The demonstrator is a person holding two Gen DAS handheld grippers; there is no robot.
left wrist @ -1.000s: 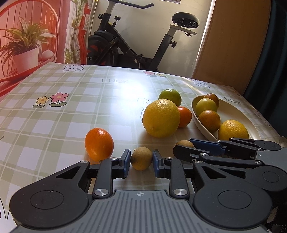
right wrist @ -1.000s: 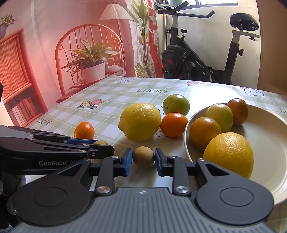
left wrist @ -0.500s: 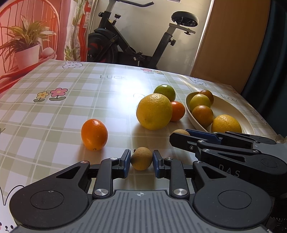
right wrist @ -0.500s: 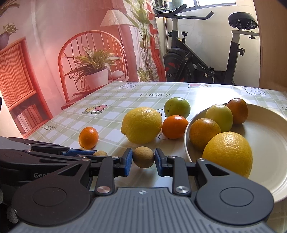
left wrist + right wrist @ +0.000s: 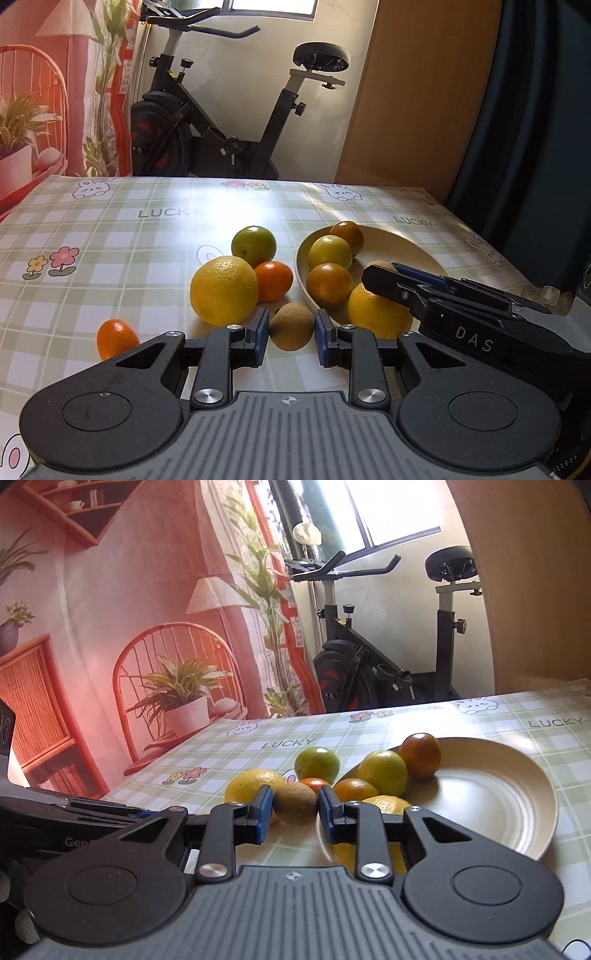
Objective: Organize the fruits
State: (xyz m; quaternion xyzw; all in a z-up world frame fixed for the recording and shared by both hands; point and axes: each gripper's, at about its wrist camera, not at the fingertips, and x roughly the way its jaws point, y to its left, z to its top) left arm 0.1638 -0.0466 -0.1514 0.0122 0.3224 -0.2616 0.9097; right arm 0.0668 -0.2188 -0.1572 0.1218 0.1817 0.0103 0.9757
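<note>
My left gripper (image 5: 291, 328) is shut on a small brown fruit (image 5: 291, 326), held above the checked tablecloth (image 5: 110, 243). My right gripper (image 5: 295, 805) is shut on a second small brown fruit (image 5: 295, 803), raised beside the cream plate (image 5: 491, 790). In the left wrist view the right gripper (image 5: 384, 271) reaches over the plate (image 5: 402, 247) from the right, its brown fruit (image 5: 380, 265) at the tip. The plate holds a yellow-green fruit (image 5: 330, 252), two dark orange ones and a yellow citrus (image 5: 376, 314). On the cloth lie a big yellow citrus (image 5: 224, 290), a green fruit (image 5: 253, 242), an orange mandarin (image 5: 274, 280) and a small orange fruit (image 5: 116, 338).
An exercise bike (image 5: 221, 122) stands behind the table's far edge. A wooden panel (image 5: 424, 96) and a dark curtain (image 5: 535, 122) rise at the back right. A printed pink backdrop (image 5: 110, 627) hangs on the left. The right half of the plate is bare.
Both grippers rose off the cloth with their brown fruits and moved toward the plate. The right one now reaches over the plate's near side, and both views tilted up.
</note>
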